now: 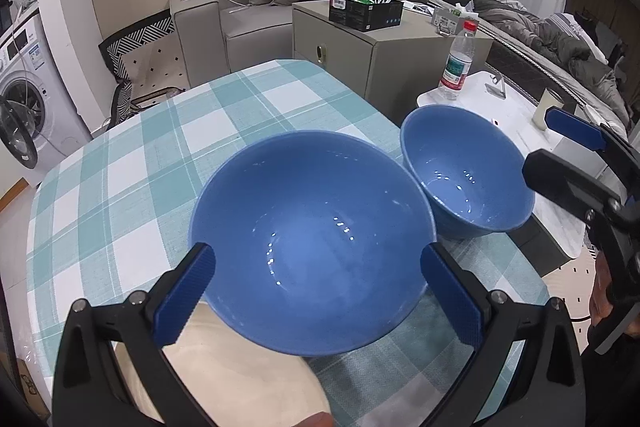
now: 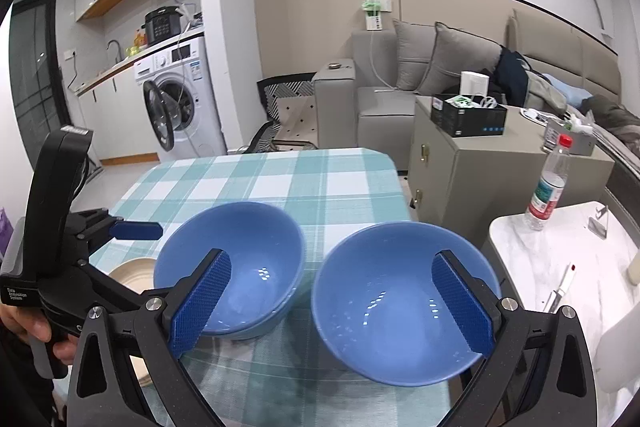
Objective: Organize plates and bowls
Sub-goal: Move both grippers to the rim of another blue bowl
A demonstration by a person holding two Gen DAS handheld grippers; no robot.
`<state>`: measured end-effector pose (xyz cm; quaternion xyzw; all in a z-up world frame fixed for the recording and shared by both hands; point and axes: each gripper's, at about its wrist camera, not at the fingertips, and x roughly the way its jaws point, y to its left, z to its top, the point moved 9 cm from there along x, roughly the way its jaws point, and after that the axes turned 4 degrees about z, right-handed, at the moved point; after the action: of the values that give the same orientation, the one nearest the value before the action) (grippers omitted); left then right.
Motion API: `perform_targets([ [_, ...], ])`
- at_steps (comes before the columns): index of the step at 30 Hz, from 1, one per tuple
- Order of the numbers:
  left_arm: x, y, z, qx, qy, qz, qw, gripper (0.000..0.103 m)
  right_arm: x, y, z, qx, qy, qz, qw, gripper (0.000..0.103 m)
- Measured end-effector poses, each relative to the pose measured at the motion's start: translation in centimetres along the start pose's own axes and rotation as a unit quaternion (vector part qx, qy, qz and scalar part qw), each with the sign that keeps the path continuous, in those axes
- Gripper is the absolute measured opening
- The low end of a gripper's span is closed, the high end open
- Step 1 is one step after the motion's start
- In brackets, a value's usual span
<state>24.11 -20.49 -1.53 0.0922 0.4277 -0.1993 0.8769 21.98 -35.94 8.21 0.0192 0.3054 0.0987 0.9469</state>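
Observation:
Two blue bowls stand on the checked tablecloth point(image 1: 160, 155). In the left wrist view the left bowl point(image 1: 312, 239) sits between the open fingers of my left gripper point(image 1: 316, 291), and the right bowl point(image 1: 464, 175) stands beside it, with my right gripper point(image 1: 560, 147) at the right edge. A cream plate point(image 1: 240, 379) lies under my left gripper. In the right wrist view my right gripper point(image 2: 332, 303) is open, with the right bowl point(image 2: 400, 299) mostly between its fingers. The left bowl point(image 2: 232, 263) looks like two stacked bowls. My left gripper point(image 2: 132, 231) and the cream plate point(image 2: 134, 273) show at the left.
A white side table point(image 2: 560, 267) with a water bottle point(image 2: 548, 187), a knife point(image 2: 560, 291) and a cup stands right of the table. A grey cabinet point(image 2: 480, 167), a sofa point(image 2: 380, 99) and a washing machine point(image 2: 180, 99) lie beyond the far edge.

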Motion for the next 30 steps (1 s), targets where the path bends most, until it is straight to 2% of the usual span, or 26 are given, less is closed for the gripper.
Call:
perform_targets([
  [9,0.2,-2.7,0.8,0.019,-0.001,-0.009,0.9998,0.103,-1.6,-3.6,0.4,0.029,-0.011,-0.015,0.999,0.102],
  [18,0.5,-5.3,1.8,0.036,-0.004,-0.025,0.999,0.103,-1.6,-6.2,0.0,0.045,-0.003,-0.039,0.998,0.102],
  [30,1.7,-6.9,3.8,0.031,-0.003,-0.032,0.999,0.103,-2.1,-9.2,-0.3,0.077,-0.006,-0.053,0.996,0.102],
])
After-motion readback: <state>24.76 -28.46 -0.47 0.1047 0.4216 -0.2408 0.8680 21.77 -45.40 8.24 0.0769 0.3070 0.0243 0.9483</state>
